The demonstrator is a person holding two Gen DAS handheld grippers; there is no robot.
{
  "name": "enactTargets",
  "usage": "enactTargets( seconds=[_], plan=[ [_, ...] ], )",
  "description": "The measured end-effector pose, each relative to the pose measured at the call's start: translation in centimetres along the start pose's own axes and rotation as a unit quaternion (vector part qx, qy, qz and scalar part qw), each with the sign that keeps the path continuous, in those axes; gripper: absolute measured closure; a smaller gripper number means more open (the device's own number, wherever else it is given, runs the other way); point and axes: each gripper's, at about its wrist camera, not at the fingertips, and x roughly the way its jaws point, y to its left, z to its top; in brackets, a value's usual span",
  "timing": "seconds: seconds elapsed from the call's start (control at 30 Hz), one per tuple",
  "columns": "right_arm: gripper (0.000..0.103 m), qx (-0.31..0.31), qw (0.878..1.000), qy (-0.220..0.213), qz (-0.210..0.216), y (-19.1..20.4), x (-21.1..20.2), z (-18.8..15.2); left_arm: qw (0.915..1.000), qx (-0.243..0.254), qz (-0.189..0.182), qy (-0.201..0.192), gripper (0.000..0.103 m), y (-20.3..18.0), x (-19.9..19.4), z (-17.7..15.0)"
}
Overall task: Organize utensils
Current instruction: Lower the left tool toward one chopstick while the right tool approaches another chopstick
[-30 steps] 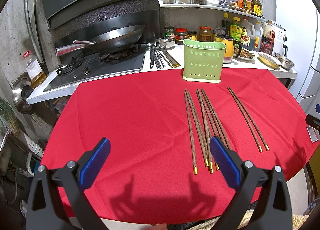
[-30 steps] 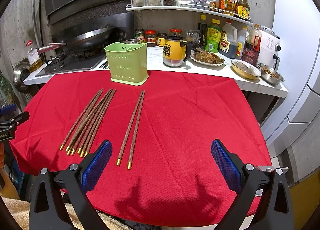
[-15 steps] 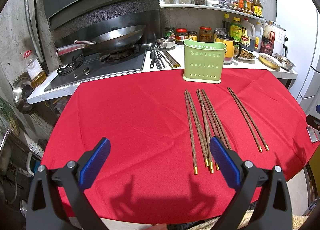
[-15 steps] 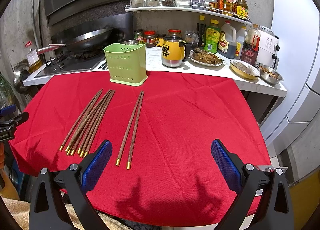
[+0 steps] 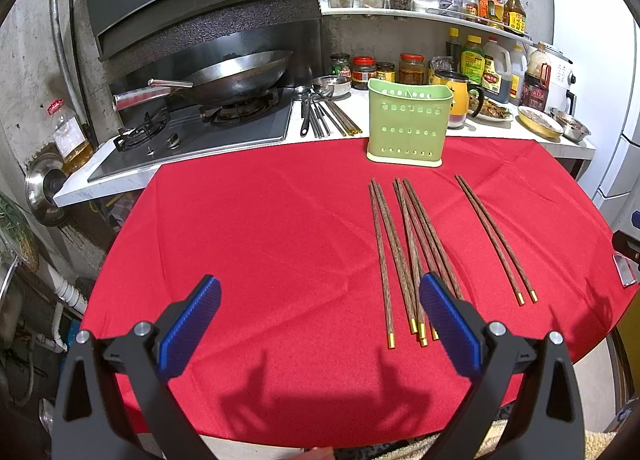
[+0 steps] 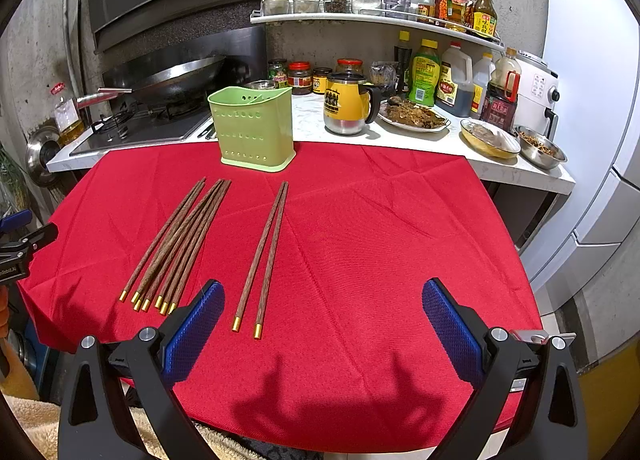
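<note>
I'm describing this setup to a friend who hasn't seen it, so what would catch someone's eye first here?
The bright red tablecloth fills the foreground. On it lie a bunch of dark wooden chopsticks with gold tips and a separate pair to their right. Beyond them, at the cloth's far edge, a pale green perforated holder stands upright, with a large wok on the stove behind.

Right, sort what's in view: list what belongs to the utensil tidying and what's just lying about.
For the job:
chopstick bundle
chopstick pair
green holder
left gripper and right gripper, both open

Lying about:
wok
yellow mug
food plate
sauce bottles
</note>
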Motion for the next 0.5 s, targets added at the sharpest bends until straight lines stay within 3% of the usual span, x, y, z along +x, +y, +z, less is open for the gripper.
enactTargets(
  seconds=[0.37, 0.5],
  plan=[
    [0.006, -0.018, 1.000, -0.012, 0.000, 1.1, 0.7, -0.3, 0.9998, -0.014, 0.005, 0.014, 0.006, 0.8, 1.3, -0.5],
    [0.006, -0.006, 1.000, -0.017, 0.022, 1.4, 1.5, -0.4, 0.9996, -0.020, 0.003, 0.021, 0.006, 1.1, 2.7, -0.8]
  ],
)
